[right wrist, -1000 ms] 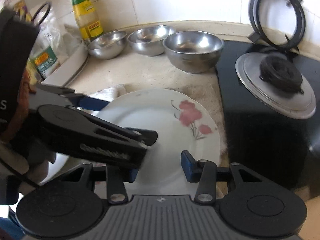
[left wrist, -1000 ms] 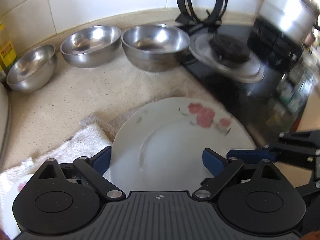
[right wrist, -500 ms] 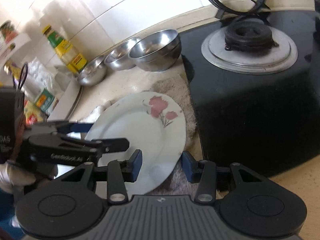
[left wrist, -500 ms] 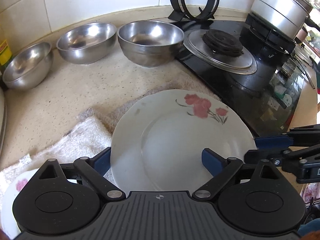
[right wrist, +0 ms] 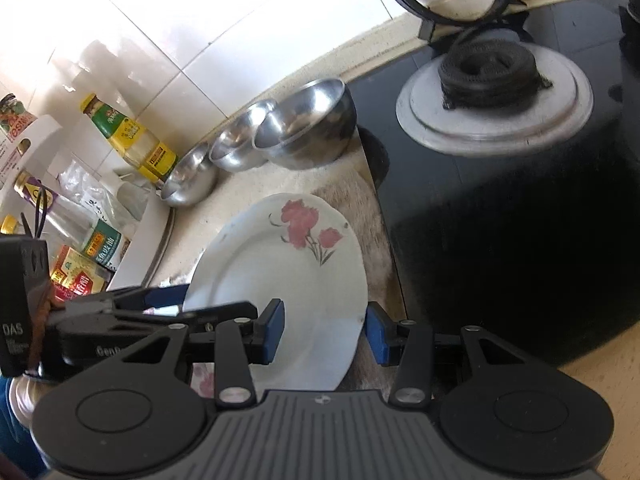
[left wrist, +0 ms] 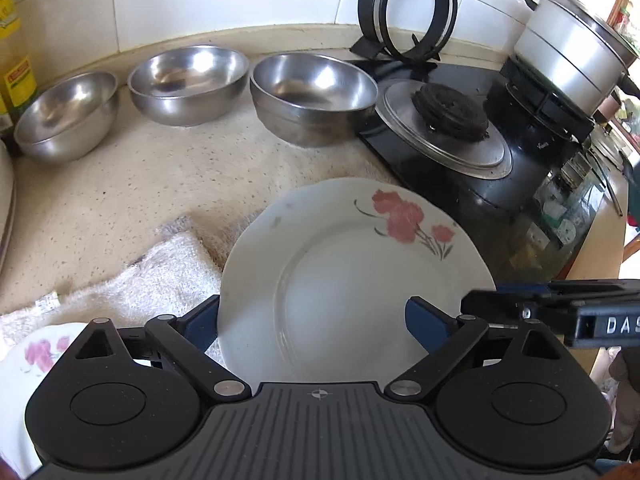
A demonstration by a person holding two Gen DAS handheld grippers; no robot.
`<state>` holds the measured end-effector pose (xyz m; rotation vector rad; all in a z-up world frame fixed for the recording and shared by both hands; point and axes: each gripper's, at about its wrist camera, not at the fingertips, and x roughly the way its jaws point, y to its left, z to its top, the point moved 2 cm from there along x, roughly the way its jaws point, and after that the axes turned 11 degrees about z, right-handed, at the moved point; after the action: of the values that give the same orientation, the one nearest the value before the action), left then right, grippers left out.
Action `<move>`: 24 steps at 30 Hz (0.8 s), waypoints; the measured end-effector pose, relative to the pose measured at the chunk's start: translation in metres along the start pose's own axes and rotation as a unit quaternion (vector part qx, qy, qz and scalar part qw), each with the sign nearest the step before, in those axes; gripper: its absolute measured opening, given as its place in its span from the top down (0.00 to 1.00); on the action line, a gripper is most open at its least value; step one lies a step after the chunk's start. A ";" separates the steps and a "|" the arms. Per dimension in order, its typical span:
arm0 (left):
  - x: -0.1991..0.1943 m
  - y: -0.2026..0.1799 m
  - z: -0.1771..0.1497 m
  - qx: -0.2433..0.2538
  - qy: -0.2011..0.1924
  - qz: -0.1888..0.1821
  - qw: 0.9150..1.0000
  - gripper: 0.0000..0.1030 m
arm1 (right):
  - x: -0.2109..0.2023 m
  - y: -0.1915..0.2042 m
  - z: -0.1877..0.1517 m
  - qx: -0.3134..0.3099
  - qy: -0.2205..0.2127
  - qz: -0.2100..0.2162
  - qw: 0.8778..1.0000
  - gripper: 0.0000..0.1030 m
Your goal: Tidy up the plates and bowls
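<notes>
We see a white plate [left wrist: 352,280] with red flowers near its far rim, face up and tilted. A second flowered plate [left wrist: 28,364] shows at the lower left, mostly hidden. Three steel bowls stand upright in a row by the tiled wall: small [left wrist: 66,114], middle [left wrist: 188,82], and largest [left wrist: 314,94].

"DAS" stands on each gripper's black side block [left wrist: 608,326] [right wrist: 16,330].

A second floral plate [left wrist: 28,364] is cut off by the left edge.
</notes>
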<state>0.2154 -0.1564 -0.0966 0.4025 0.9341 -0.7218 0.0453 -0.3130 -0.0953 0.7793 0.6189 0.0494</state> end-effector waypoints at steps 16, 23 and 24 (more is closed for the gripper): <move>-0.032 0.024 0.002 -0.076 -0.020 0.047 0.996 0.06 | 0.029 0.036 0.029 -0.055 0.036 0.057 0.996 0.52; -0.051 0.049 -0.008 -0.127 -0.030 0.087 0.988 0.05 | 0.059 0.066 0.030 -0.092 0.078 0.092 0.988 0.51; -0.053 0.054 -0.010 -0.135 -0.030 0.093 0.986 0.05 | 0.064 0.071 0.029 -0.097 0.084 0.099 0.987 0.51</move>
<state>0.2271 -0.0924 -0.0569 0.2237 0.9091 -0.4271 0.1264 -0.2637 -0.0642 0.6490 0.6834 0.3548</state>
